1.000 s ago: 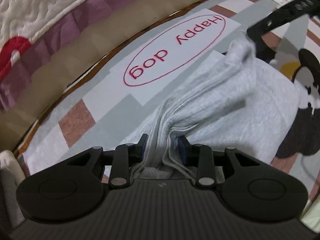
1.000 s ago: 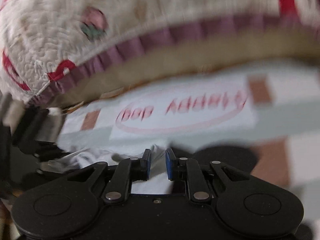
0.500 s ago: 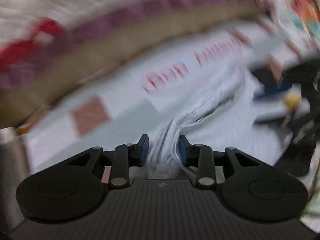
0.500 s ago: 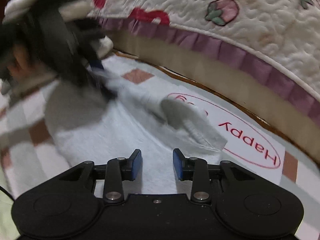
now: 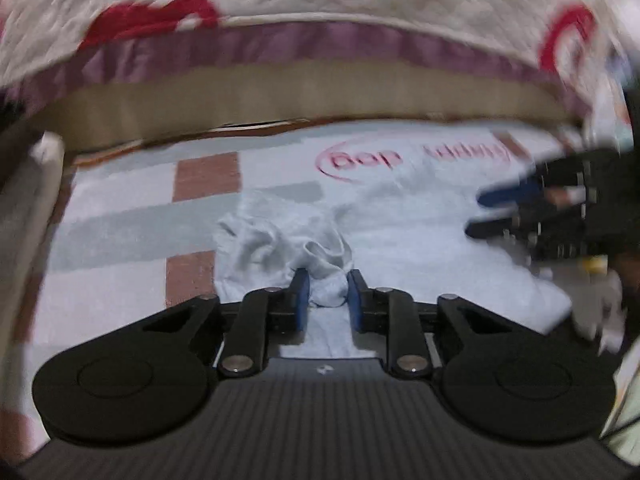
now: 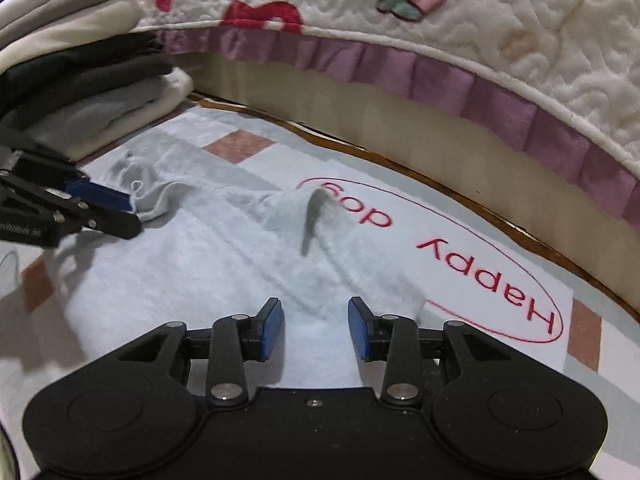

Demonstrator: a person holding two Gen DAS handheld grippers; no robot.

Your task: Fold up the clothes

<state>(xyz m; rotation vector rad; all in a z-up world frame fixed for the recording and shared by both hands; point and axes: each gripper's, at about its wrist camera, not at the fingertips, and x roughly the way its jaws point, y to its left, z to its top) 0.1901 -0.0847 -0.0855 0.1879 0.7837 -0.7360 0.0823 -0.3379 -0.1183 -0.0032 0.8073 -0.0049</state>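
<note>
A light grey garment (image 6: 208, 264) lies mostly flat on the patterned mat, with one fold (image 6: 316, 212) standing up near the red "Happy dog" print (image 6: 440, 256). My left gripper (image 5: 328, 292) is shut on a bunched corner of the garment (image 5: 280, 244), low over the mat. In the right wrist view the left gripper (image 6: 100, 208) sits at the far left with the cloth edge (image 6: 156, 196) in its pads. My right gripper (image 6: 316, 326) is open just above the flat cloth, nothing between its fingers. It shows blurred in the left wrist view as the right gripper (image 5: 532, 208).
A stack of folded clothes (image 6: 84, 80) stands at the mat's far left corner. A quilted bedspread (image 6: 460, 20) with a purple frill hangs over a bed edge (image 6: 400, 128) along the mat's far side. The checked mat (image 5: 120, 220) extends to the left.
The right gripper opened, let go of the cloth and now sits over the flat garment. The left gripper swung round with the bunched corner, which has come down low onto the mat.
</note>
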